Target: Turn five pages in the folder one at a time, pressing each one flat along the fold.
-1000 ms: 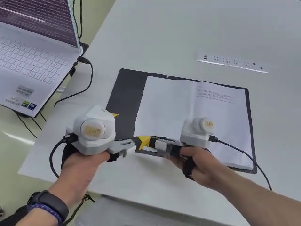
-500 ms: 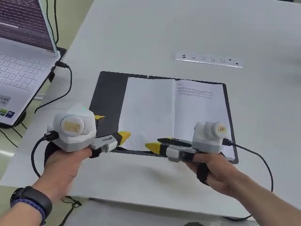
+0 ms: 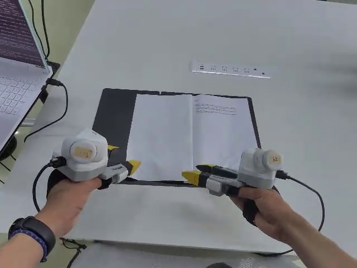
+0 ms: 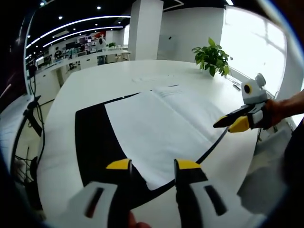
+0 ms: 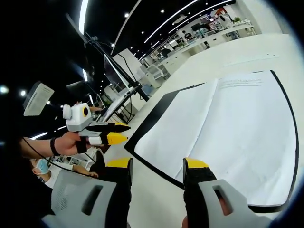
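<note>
The folder [image 3: 167, 134] lies open on the white table, with a black inner cover [image 3: 114, 117] at the left and white pages across the middle and right. The pages lie flat in the left gripper view [image 4: 152, 123] and the right gripper view [image 5: 223, 118]. My left gripper [image 3: 124, 157] is open at the folder's near left corner, its yellow tips [image 4: 153, 165] just short of the black edge. At the near edge below the fold, my right gripper [image 3: 196, 172] stands open [image 5: 156, 164] with nothing between its fingers. Each gripper points toward the other.
A laptop [image 3: 14, 72] with a plugged cable [image 3: 56, 100] sits at the far left. Beyond the folder, a white power strip [image 3: 231, 70] lies on the table. The table's near edge runs just behind both hands. A potted plant [image 4: 211, 57] stands far off.
The grippers, almost tip to tip at the folder's near edge a second ago, have drawn apart, the left one leftward and the right one rightward. The head camera has shifted too.
</note>
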{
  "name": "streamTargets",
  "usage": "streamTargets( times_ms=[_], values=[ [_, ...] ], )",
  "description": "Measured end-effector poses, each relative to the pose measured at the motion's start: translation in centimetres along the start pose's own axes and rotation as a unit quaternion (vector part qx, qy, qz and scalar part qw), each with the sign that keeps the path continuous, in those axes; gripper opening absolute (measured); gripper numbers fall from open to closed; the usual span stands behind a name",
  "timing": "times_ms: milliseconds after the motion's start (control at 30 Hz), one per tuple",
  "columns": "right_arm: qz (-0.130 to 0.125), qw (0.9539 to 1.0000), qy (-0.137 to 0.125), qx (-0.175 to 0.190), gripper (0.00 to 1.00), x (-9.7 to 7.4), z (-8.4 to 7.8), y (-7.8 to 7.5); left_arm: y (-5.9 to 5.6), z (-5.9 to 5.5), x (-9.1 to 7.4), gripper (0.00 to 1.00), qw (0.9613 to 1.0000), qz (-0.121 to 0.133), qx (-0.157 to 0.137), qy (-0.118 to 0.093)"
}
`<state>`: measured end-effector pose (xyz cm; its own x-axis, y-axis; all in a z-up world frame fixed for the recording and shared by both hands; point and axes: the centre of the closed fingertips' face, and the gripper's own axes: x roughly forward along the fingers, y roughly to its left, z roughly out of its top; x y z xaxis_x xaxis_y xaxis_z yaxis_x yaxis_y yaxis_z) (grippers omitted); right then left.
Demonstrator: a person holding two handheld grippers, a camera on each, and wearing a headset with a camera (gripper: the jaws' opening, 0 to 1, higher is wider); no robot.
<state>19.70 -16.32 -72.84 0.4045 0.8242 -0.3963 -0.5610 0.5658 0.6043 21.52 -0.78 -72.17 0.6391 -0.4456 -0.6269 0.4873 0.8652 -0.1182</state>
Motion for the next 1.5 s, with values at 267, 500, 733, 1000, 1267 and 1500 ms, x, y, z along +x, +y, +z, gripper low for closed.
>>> streamTargets(
  times_ms=[267, 500, 733, 1000, 1267, 1500],
  values=[
    [-0.025, 0.999, -0.033, 0.018, 0.4, -2.0, 1.0, -1.5, -0.3, -1.8, 1.4, 0.22, 0.9997, -0.007, 0.005, 0.024],
    [-0.042, 0.9976, -0.043, 0.036, 0.39, -3.8, 0.9, -2.9, 0.4, -3.8, 2.9, 0.12, 0.999, -0.005, -0.005, 0.043],
    [-0.054, 0.9969, -0.042, 0.04, 0.38, -4.5, 0.5, -3.8, 0.4, -5.4, 3.3, 0.06, 0.9978, 0.0, -0.002, 0.067],
    [-0.049, 0.9973, -0.03, 0.046, 0.37, -4.1, 0.1, -3.7, 0.9, -5.5, 3.3, 0.0, 0.9978, 0.008, 0.013, 0.064],
    [-0.034, 0.9988, -0.022, 0.028, 0.32, -2.5, 1.2, -3.4, 1.0, -5.4, 3.2, 0.0, 0.998, 0.017, 0.006, 0.06],
    [-0.033, 0.9989, -0.026, 0.021, 0.27, -0.8, 2.9, -4.0, 1.1, -5.2, 3.1, 0.0, 0.9976, 0.017, -0.034, 0.058]
  ],
)
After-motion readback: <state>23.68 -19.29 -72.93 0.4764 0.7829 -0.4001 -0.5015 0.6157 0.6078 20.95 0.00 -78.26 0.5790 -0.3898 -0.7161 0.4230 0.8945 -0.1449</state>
